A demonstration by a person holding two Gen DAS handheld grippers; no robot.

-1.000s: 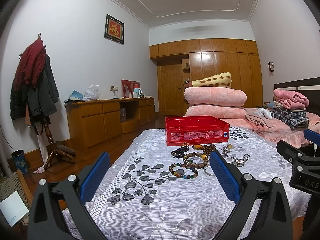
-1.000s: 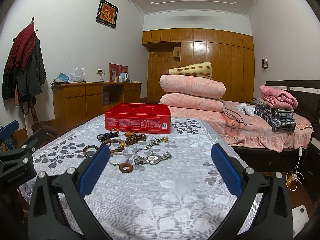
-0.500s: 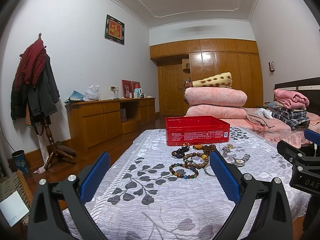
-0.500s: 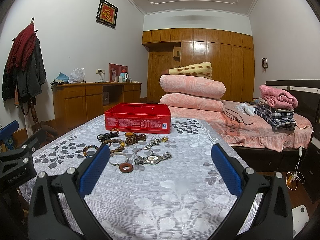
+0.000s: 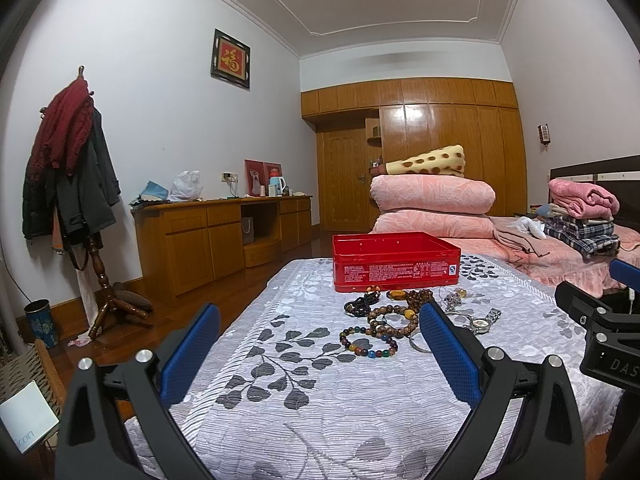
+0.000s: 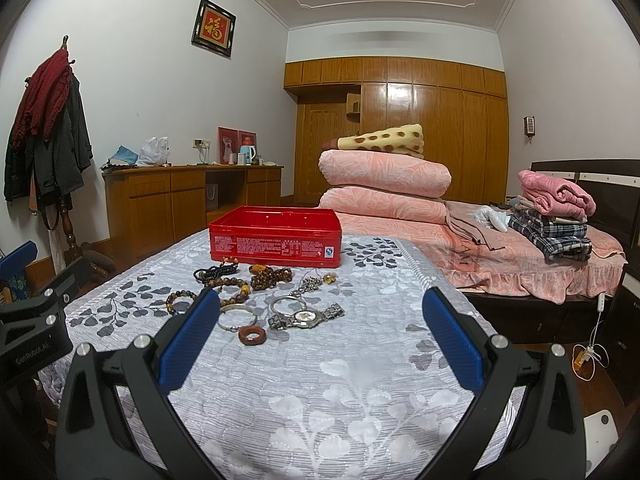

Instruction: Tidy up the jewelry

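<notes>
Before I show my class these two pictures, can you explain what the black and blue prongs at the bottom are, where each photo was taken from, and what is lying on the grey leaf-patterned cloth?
Each picture comes from a camera mounted on a hand-held grasping tool, looking forward along its two blue-padded fingers. One shows the left tool, the other the right tool. Both are open and hold nothing.

On the grey leaf-patterned tablecloth stands an open red rectangular tin box. In front of it lies loose jewelry: beaded bracelets, a silver metal wristwatch, a thin silver bangle and a reddish-brown ring. Nothing has been picked up yet.

Behind is a bedroom with folded pink quilts.
</notes>
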